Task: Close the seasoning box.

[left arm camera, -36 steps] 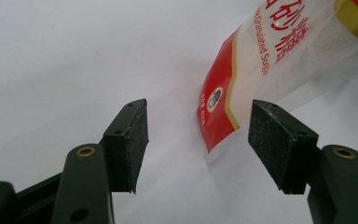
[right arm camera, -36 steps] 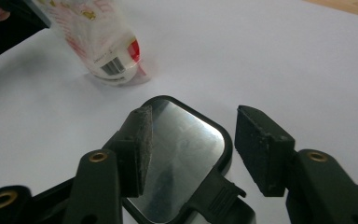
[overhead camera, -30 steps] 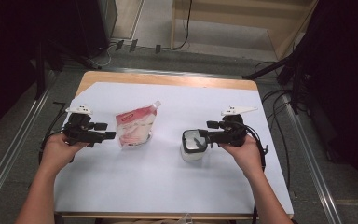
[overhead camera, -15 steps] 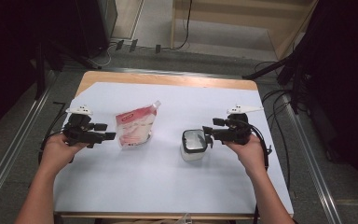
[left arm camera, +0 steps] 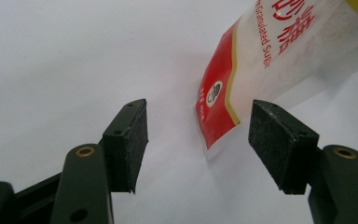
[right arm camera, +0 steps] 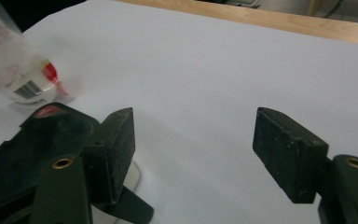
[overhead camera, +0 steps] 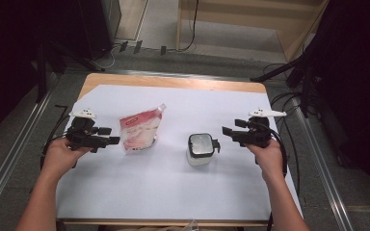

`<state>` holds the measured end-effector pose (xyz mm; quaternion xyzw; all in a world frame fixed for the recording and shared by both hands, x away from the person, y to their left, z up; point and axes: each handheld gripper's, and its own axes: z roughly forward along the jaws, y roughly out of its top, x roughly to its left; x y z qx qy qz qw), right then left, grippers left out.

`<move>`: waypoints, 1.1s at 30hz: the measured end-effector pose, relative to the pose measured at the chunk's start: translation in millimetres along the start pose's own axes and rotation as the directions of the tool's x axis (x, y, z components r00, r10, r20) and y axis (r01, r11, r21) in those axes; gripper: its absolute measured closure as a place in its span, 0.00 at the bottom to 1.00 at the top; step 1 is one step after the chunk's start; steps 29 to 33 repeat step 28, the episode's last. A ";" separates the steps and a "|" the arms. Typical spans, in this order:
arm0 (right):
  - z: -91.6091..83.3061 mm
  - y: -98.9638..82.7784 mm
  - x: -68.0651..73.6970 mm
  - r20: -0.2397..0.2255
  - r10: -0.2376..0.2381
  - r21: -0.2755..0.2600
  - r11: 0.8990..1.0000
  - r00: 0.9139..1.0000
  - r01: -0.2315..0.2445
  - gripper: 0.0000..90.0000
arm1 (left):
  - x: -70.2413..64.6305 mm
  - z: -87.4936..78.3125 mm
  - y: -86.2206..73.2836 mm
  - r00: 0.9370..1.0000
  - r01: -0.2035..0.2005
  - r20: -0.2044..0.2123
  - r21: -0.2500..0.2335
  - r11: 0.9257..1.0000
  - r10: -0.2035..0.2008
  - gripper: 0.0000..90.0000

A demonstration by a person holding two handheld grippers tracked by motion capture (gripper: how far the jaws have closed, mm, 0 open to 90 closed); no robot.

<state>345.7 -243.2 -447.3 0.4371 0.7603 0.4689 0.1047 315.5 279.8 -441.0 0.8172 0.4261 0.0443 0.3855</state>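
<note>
"Granulated Su…" and red Chinese characters are read on the pouch (left arm camera: 261, 70). Both tongs (overhead camera: 113, 140) (overhead camera: 226, 131) are held apart, empty; the right's have just been opening beside the jar (overhead camera: 200, 149).

A red-and-white sugar pouch (overhead camera: 140, 132) stands left of centre on the white table cover, leaning, its spout corner pointing up and right. Right of it, well apart, stands a small clear container (overhead camera: 201, 149) with a dark lid.
</note>
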 end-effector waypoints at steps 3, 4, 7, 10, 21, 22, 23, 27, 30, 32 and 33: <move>-1.4 -3.9 -7.9 0.033 0.002 -0.010 1.000 0.999 -0.002 0.31 | -0.1 0.5 -0.2 1.000 0.001 -0.003 -0.004 1.000 -0.001 0.43; -1.9 -4.9 -9.9 0.040 -0.001 -0.005 1.000 0.999 0.001 0.30 | -0.1 0.6 -0.2 1.000 0.001 -0.003 -0.003 1.000 -0.001 0.43; -1.8 -8.4 -15.6 0.052 -0.006 -0.006 1.000 0.999 0.006 0.29 | -0.3 1.1 -0.2 1.000 0.001 -0.004 -0.004 1.000 -0.001 0.43; -0.6 -12.0 -20.6 0.046 -0.002 0.011 1.000 0.999 0.002 0.27 | -0.7 1.6 -0.3 1.000 0.001 -0.002 -0.001 1.000 -0.001 0.43; 0.1 -21.5 -37.7 0.115 0.050 0.032 0.998 0.992 -0.054 0.27 | 0.9 4.1 -2.2 1.000 0.009 -0.010 0.010 1.000 -0.008 0.41; 0.2 -22.3 -38.3 0.117 0.049 0.034 0.998 0.992 -0.054 0.27 | 1.0 4.2 -2.2 1.000 0.010 -0.010 0.014 1.000 -0.010 0.41; 0.5 -23.0 -38.8 0.119 0.047 0.036 0.998 0.992 -0.051 0.27 | 1.1 4.6 -2.4 1.000 0.014 -0.011 0.014 1.000 -0.014 0.41; 1.3 -24.2 -40.2 0.125 0.046 0.045 0.998 0.991 -0.052 0.27 | 2.2 5.0 -2.5 1.000 0.019 -0.008 0.015 1.000 -0.019 0.40; 1.2 -24.2 -40.3 0.124 0.050 0.047 0.997 0.991 -0.056 0.27 | 2.2 5.8 -2.8 1.000 0.022 -0.010 0.010 1.000 -0.022 0.40; 1.2 -24.2 -40.3 0.124 0.050 0.047 0.997 0.991 -0.056 0.27 | 2.2 5.8 -2.8 1.000 0.022 -0.010 0.010 1.000 -0.022 0.40; 1.2 -24.2 -40.3 0.124 0.050 0.047 0.997 0.991 -0.056 0.27 | 2.2 5.8 -2.8 1.000 0.022 -0.010 0.010 1.000 -0.022 0.40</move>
